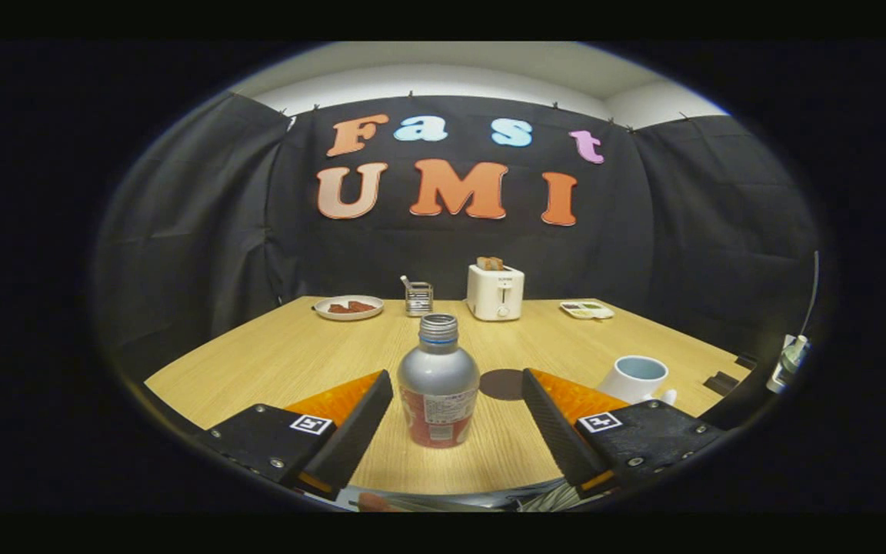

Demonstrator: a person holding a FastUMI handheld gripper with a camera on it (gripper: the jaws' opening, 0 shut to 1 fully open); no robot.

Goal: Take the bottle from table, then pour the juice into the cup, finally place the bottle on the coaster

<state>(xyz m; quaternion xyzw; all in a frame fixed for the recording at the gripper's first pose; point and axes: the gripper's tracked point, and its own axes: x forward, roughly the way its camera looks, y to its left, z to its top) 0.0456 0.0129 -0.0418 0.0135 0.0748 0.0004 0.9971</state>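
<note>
A silver metal bottle with a red label and a threaded neck without a cap stands upright on the wooden table. It sits between the two fingers of my gripper, which is open with a gap on each side of the bottle. Just beyond the bottle, to its right, a dark round coaster lies flat on the table. A white cup with a pale blue inside stands right of the coaster, beyond the right finger.
At the table's far edge stand a white toaster with bread in it, a small metal rack, a plate with reddish food on the left and a small tray on the right. Black cloth walls close the booth.
</note>
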